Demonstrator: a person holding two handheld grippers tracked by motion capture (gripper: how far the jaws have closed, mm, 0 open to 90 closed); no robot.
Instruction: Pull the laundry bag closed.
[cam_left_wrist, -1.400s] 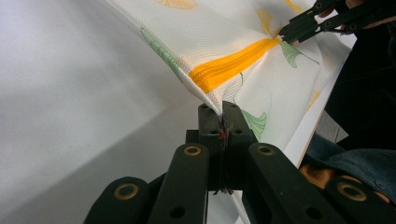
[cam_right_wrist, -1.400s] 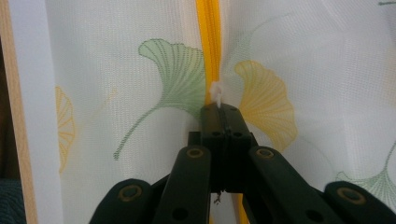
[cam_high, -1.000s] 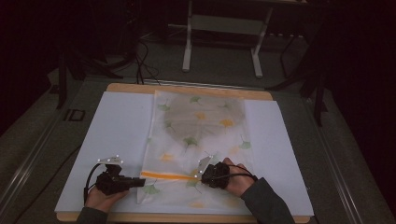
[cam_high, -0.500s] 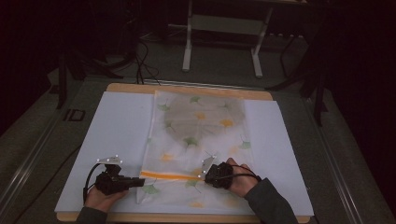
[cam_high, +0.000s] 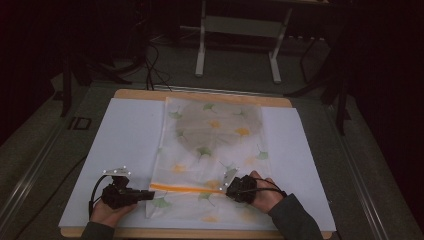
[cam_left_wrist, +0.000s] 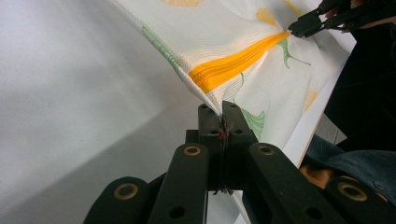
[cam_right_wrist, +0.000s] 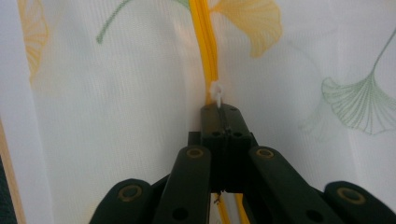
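Observation:
A white mesh bag printed with ginkgo leaves lies flat on the white table cover. A grey rounded shape shows through its far half. An orange zipper runs across its near part. My left gripper is shut on the bag's left edge, just below the zipper's end, with the fabric pinched at its tips. My right gripper is shut on the small white zipper pull, seated on the orange zipper. The right gripper also appears far off in the left gripper view.
The wooden table edge runs close under both hands. A metal stand and cables sit on the dark floor beyond the table. White cover extends on both sides of the bag.
My right gripper has slid a little to the right along the zipper with the pull in it. The left gripper has stayed put, holding the bag's edge.

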